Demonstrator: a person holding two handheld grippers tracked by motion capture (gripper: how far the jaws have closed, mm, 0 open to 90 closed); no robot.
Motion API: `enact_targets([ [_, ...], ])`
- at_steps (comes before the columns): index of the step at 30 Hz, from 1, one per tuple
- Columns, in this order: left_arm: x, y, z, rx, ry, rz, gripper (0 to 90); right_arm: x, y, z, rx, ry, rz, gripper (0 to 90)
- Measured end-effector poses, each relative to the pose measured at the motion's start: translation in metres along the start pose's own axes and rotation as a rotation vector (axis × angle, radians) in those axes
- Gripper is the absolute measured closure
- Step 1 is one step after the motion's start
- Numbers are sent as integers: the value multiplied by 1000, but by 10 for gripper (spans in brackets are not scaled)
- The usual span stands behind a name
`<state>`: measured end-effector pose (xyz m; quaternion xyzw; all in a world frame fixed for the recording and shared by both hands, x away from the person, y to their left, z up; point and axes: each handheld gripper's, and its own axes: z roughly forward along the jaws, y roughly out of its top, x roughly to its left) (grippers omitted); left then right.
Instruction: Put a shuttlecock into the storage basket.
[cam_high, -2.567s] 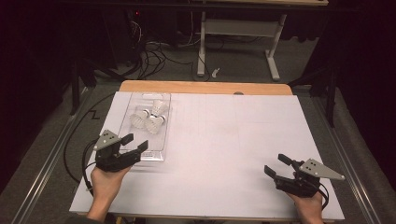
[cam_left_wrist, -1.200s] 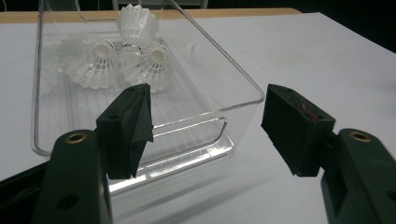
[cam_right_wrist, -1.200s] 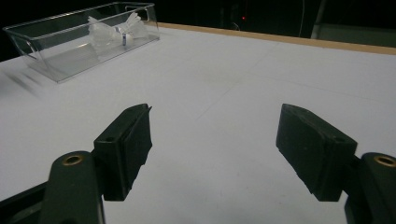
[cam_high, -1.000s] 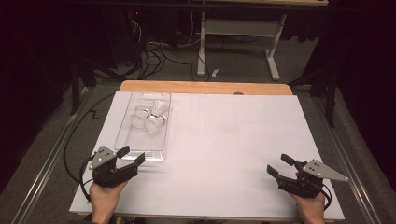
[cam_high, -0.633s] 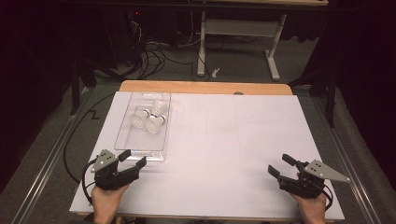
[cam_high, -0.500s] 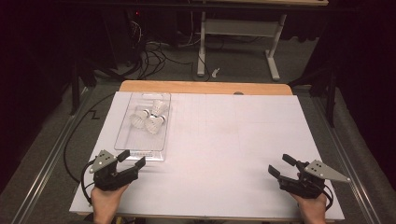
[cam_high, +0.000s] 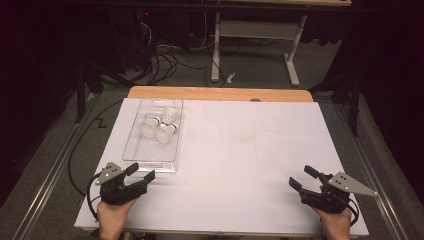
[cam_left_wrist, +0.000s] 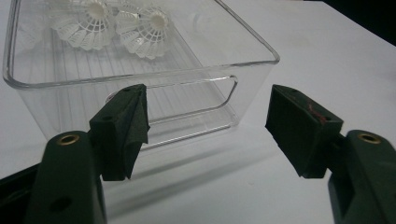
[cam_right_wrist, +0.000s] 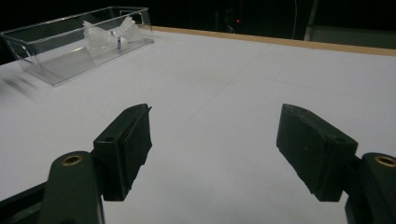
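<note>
Shuttlecocks (cam_high: 159, 126) are gathered in the far half of a clear tray (cam_high: 136, 150) at the counter's (cam_high: 240, 165) left side. The left tongs (cam_high: 141, 176) are held wide apart and empty, just short of the tray's near wall. The right tongs (cam_high: 301, 178) are likewise spread wide, empty, well apart at the near right.

Bare tabletop (cam_high: 240, 150) across centre and right — free passage. Clear bin (cam_high: 152, 135) at left, just ahead of left tool (cam_high: 141, 176) — only obstacle there, three shuttlecocks (cam_high: 159, 125) inside.
</note>
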<state>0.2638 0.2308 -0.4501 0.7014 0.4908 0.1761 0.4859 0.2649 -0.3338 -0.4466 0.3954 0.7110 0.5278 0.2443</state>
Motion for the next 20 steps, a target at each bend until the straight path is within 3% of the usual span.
enact_targets([
  [20, -1, 0, -1, -28, -5, 10, 304, -1, 0, 1, 5, 5, 10, 261],
])
